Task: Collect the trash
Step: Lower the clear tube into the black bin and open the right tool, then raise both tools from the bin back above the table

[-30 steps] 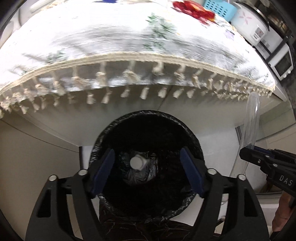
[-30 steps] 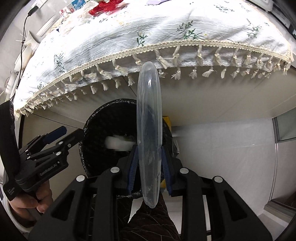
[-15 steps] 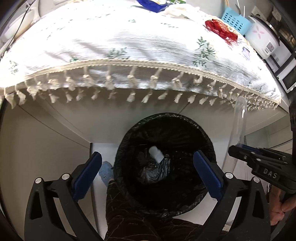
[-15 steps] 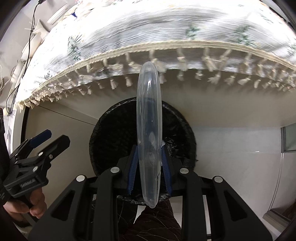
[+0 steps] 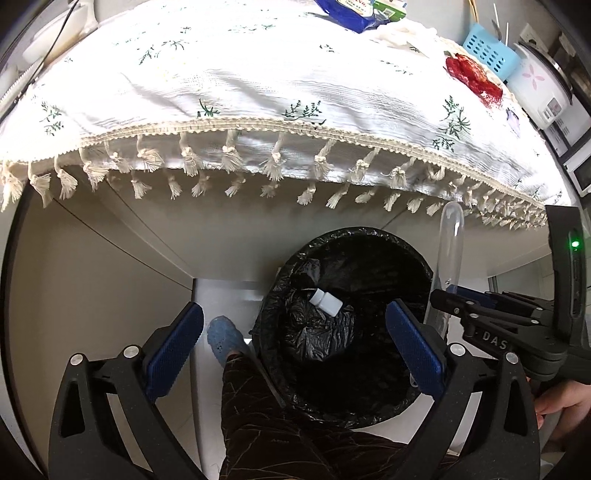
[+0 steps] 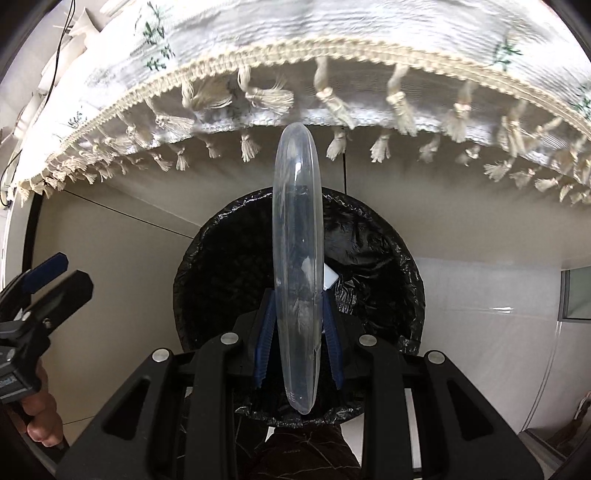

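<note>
- Left claw (image 5: 293, 345) stands wide apart with nothing between its pads; right claw (image 6: 297, 328) is clamped on a clear plastic lid (image 6: 297, 258), held edge-on above the bin (image 6: 236, 266).
- Surface (image 5: 258, 85) carries a white cloth with green sprigs and a tasselled fringe; pale cabinet fronts sit below it, pale floor beside the bin.
- Bin is black-lined — a small white bottle (image 5: 325, 301) lies inside on crumpled liner.
- From the right wrist view the lid hides most of the bottle; the far surface edge is cut off.
- Red wrapper (image 5: 472, 79), blue packet (image 5: 351, 14), blue basket (image 5: 487, 50) and rice cooker (image 5: 543, 85) sit at the back.
- A person's dark trouser leg (image 5: 266, 413) and blue shoe (image 5: 223, 339) stand just beside the bin.
</note>
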The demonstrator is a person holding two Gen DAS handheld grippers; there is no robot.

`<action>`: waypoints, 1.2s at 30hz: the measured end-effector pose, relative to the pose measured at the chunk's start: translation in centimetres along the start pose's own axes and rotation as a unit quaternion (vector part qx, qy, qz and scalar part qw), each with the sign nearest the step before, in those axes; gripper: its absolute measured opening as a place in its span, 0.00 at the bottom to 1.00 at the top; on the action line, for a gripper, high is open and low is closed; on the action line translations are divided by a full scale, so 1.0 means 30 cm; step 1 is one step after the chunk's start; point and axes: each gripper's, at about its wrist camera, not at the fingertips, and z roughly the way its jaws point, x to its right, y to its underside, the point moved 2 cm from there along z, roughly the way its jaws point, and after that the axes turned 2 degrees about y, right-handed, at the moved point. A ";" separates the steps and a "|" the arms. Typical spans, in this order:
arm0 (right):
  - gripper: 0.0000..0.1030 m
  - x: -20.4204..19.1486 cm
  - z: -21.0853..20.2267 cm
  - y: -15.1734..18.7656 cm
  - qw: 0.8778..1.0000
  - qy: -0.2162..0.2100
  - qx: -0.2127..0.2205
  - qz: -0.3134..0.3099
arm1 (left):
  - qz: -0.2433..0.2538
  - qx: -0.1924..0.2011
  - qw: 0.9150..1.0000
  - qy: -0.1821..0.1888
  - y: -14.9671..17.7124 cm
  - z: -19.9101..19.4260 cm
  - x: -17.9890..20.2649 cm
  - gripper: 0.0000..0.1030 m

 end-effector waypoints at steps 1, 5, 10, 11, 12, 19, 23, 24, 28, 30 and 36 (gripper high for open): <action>0.24 -0.001 0.006 -0.002 1.000 0.001 -0.001 0.000 | 0.000 0.000 1.000 0.001 -0.003 0.001 -0.004 0.94; 0.24 -0.026 0.050 -0.010 1.000 0.006 -0.006 -0.003 | 0.007 -0.001 1.000 -0.003 -0.008 0.004 -0.004 0.94; 0.25 -0.067 0.096 0.001 1.000 0.016 -0.010 -0.009 | 0.005 -0.004 1.000 -0.008 -0.005 0.010 -0.021 0.94; 0.25 -0.070 0.099 0.002 1.000 0.018 -0.011 -0.011 | 0.004 -0.004 1.000 -0.008 -0.005 0.013 -0.026 0.94; 0.25 -0.073 0.099 0.003 1.000 0.021 -0.009 -0.012 | 0.003 -0.004 1.000 -0.008 -0.001 0.021 -0.033 0.94; 0.51 -0.052 0.068 -0.019 0.999 0.037 0.000 -0.016 | 0.001 -0.003 1.000 -0.010 -0.001 0.022 -0.048 0.94; 0.67 -0.043 0.018 -0.039 0.998 0.050 0.017 -0.024 | -0.002 -0.002 1.000 -0.009 -0.010 0.019 -0.047 0.94; 0.71 -0.041 0.003 -0.042 0.998 0.052 0.022 -0.024 | -0.002 0.000 1.000 -0.008 -0.012 0.017 -0.043 0.94; 0.83 -0.022 -0.061 -0.053 0.998 0.057 0.035 -0.019 | 0.003 0.006 1.000 -0.005 -0.029 -0.008 -0.019 0.94; 0.88 -0.020 -0.108 -0.056 0.997 0.066 0.043 -0.019 | 0.007 0.009 1.000 -0.008 -0.037 -0.023 -0.002 0.94; 0.90 -0.006 -0.238 -0.069 0.994 0.084 0.059 -0.027 | 0.013 0.025 1.000 0.004 -0.054 -0.089 0.041 0.94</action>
